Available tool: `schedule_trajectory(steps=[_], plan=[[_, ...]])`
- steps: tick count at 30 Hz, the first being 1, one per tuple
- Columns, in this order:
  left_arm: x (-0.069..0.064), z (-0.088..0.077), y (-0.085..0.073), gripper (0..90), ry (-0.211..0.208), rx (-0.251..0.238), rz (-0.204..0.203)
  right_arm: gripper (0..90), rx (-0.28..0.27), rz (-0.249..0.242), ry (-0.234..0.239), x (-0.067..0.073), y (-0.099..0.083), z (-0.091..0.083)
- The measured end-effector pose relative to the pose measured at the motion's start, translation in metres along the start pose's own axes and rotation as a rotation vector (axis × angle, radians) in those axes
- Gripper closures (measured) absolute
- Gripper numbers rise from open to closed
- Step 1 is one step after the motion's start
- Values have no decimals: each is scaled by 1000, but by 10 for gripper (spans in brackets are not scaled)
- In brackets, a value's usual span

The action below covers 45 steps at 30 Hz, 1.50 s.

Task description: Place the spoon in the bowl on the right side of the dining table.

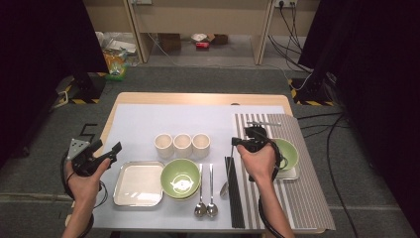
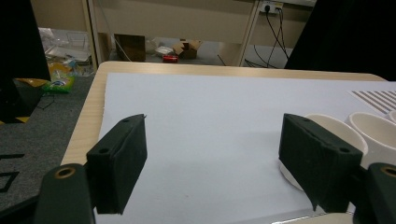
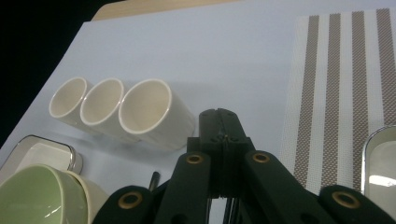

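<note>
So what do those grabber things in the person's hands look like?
Each gripper is black. The left gripper carries a grey three-cornered plate and thick flat pads. The right gripper has brass-coloured rivets. Black cables trail along both bare forearms.

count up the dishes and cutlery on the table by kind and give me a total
Cups: 3
Green bowls: 2
Square trays: 2
Spoons: 3
Black chopsticks: 1 bundle, number unclear
Total: 11
</note>
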<state>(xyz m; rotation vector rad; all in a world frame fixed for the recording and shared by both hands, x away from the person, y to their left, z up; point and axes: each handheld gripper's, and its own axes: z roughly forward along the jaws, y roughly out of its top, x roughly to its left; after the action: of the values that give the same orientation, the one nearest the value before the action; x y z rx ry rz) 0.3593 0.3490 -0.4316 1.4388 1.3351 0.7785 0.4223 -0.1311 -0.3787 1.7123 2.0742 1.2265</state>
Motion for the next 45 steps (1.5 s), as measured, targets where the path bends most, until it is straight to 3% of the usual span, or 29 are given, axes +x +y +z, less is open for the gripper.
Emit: schedule_trajectory(steps=[7,45], plan=[[0,0,0,227,1,-1,-1,900,-50,18,0,-10,12,-14],[0,1,-1,227,2,1,-1,900,-249,77,-110,-57,58,-68]])
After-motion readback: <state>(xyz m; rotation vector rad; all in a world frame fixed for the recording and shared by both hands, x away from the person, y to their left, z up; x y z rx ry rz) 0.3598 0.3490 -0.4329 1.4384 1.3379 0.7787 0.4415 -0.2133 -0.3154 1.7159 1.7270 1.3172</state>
